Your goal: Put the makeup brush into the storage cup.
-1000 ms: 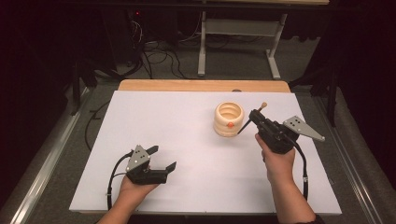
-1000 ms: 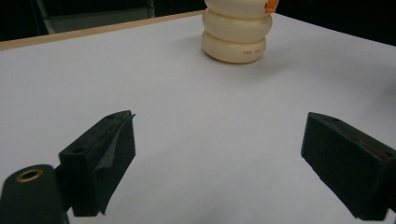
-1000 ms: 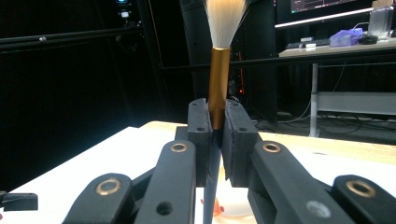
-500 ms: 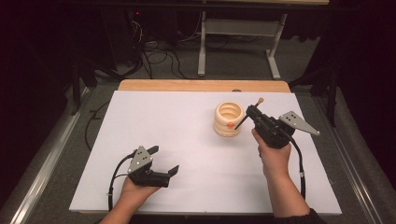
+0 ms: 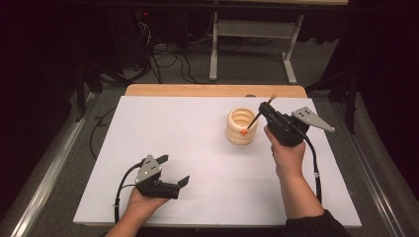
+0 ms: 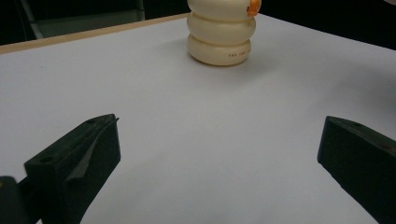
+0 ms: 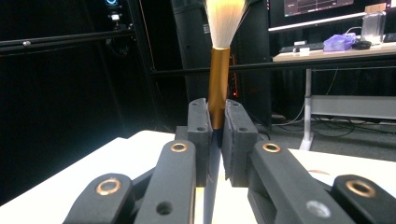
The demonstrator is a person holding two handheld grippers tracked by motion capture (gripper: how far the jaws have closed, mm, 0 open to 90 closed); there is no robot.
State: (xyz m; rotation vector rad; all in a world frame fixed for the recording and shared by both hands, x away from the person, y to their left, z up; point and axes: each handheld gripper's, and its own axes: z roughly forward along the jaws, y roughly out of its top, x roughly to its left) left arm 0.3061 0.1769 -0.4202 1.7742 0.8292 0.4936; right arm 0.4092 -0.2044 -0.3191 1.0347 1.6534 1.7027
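1. Right gripper fingers clamped on thin black-handled brush with gold ferrule and white bristles, at 2 o'clock on the white-covered bench.
2. Brush's orange end sits at the cream ribbed ring-stack holder, just left of the gripper.
3. Left gripper at 7 o'clock, fingers wide apart, nothing between; open bench between it and the holder.
4. Cables and metal stand legs on the floor at 12.

Ribbed cream holder: top cut off by upper edge in left gripper view. Brush: bristle tips cropped in right gripper view, lower handle hidden behind clamped jaws. Holder's printed text too small to read.
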